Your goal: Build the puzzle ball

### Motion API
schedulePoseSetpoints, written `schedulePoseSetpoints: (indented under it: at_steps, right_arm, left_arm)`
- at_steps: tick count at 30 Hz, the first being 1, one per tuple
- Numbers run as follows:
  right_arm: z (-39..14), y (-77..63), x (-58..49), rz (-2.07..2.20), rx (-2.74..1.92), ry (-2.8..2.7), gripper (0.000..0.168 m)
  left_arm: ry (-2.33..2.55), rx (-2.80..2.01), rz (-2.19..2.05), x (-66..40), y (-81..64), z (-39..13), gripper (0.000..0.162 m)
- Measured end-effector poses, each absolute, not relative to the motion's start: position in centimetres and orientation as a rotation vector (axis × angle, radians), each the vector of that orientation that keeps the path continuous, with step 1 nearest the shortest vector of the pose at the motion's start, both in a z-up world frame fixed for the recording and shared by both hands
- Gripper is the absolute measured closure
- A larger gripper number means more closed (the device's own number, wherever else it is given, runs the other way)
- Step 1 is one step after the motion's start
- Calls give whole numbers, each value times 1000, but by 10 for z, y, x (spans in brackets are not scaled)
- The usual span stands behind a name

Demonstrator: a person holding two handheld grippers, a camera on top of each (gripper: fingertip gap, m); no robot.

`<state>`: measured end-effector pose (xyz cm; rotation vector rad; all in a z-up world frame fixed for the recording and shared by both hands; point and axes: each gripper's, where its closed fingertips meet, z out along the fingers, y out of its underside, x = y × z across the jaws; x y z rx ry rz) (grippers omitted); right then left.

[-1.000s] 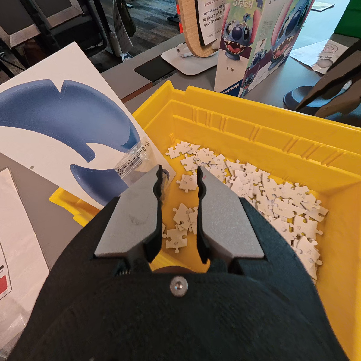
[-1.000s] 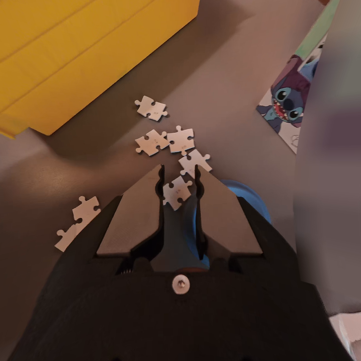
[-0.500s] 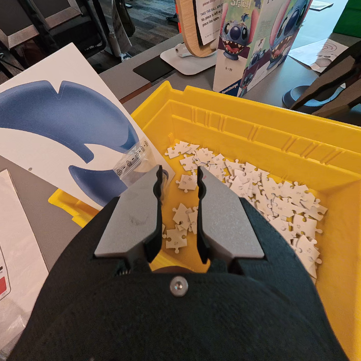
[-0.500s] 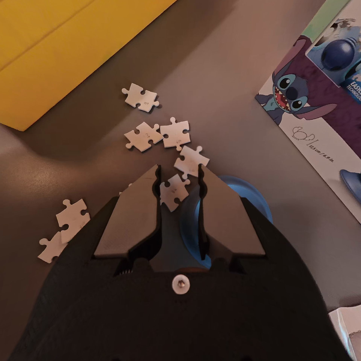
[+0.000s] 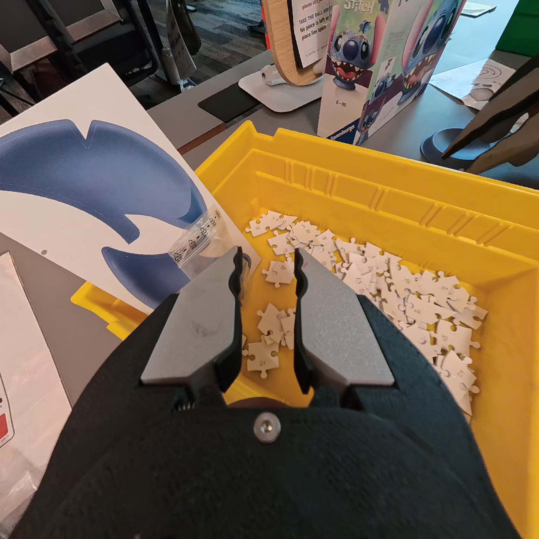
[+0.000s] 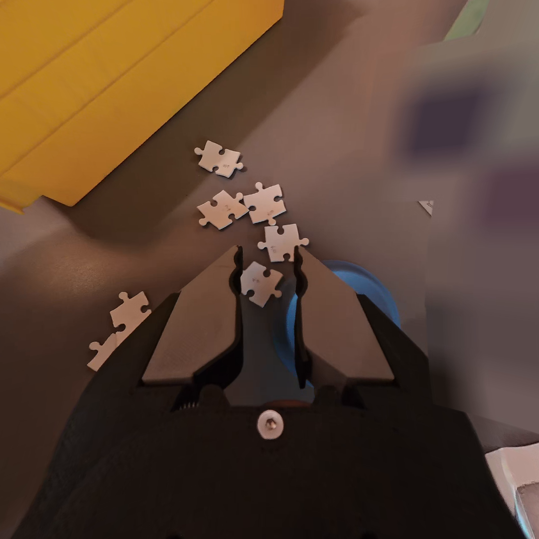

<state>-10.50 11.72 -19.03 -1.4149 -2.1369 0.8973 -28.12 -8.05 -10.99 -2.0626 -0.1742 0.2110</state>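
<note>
In the left wrist view, my left gripper (image 5: 267, 255) is open and empty, hovering over a yellow bin (image 5: 379, 166) that holds many white, face-down puzzle pieces (image 5: 408, 303). In the right wrist view, my right gripper (image 6: 267, 250) is open low over the grey table. One face-down piece (image 6: 261, 283) lies between its fingers, not clamped. Several more loose pieces (image 6: 267, 204) lie just ahead, and two (image 6: 129, 309) lie to the left. A blue round stand (image 6: 370, 285) sits under the right finger. The right gripper also shows in the left wrist view (image 5: 495, 116), beyond the bin.
A white sheet with blue ear shapes (image 5: 87, 180) leans on the bin's left rim, with a clear plastic bag (image 5: 201, 236) on it. The puzzle box (image 5: 379, 67) and a wooden sign (image 5: 280, 43) stand behind the bin. The bin's outer wall (image 6: 116, 73) is left of the loose pieces. The grippers' ends are close to 30 centimeters from one another.
The right wrist view has shifted slightly over the loose pieces, which have not moved. The left gripper has barely moved above the bin. Both grippers stay open.
</note>
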Motion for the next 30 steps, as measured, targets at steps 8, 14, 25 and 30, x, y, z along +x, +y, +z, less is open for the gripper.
schedulePoseSetpoints:
  at_steps: [8, 14, 25, 30]
  right_arm:
    - [-207, 119, -107, 785, -1409, -2163, 134]
    - [-206, 114, -104, 815, -1408, -2190, 139]
    - [-201, 122, -107, 811, -1418, -2144, 138]
    - [-200, 124, -108, 803, -1413, -2134, 138]
  left_arm:
    - [-173, -2064, 213, -281, -81, -110, 129]
    - [-174, -2064, 210, -281, -80, -110, 129]
    - [-175, -2063, 206, -281, -80, -110, 129]
    - [-175, -2063, 206, -281, -80, -110, 129]
